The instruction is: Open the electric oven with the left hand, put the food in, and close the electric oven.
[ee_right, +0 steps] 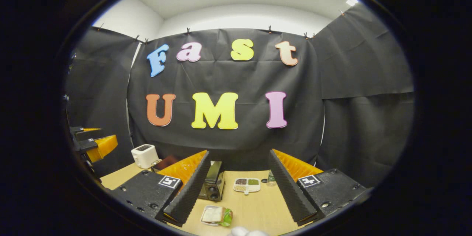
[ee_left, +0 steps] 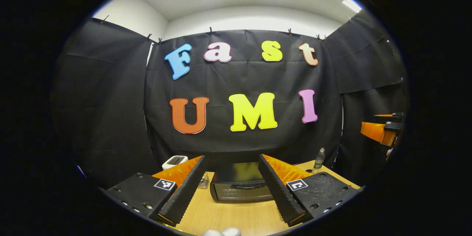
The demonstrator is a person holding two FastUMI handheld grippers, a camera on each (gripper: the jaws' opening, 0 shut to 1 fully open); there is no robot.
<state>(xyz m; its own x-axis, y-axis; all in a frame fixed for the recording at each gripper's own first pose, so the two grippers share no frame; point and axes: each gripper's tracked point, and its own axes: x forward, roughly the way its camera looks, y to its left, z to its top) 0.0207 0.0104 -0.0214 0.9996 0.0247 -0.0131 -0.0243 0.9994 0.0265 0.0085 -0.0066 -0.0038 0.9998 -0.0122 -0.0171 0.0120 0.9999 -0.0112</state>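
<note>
Both grippers up over the wooden table (ee_left: pixel 228 217), nothing between fingers. Left gripper (ee_left: pixel 231 188): jaws spread wide, aimed straight at the oven (ee_left: pixel 241 188), which sits shut at mid-table, door w/ handle facing the camera, framed between the two fingers but well apart from them. Right gripper (ee_right: pixel 236 193): jaws spread too, empty. In right gripper view the oven shows side-on, partly behind its left finger; food, a sandwich on a small plate (ee_right: pixel 215 215), lies on table near front of oven. Divided snack tray (ee_right: pixel 247 185) & bottle (ee_right: pixel 271 179) further back; white toaster (ee_right: pixel 144 156) off at table's left end.
</note>
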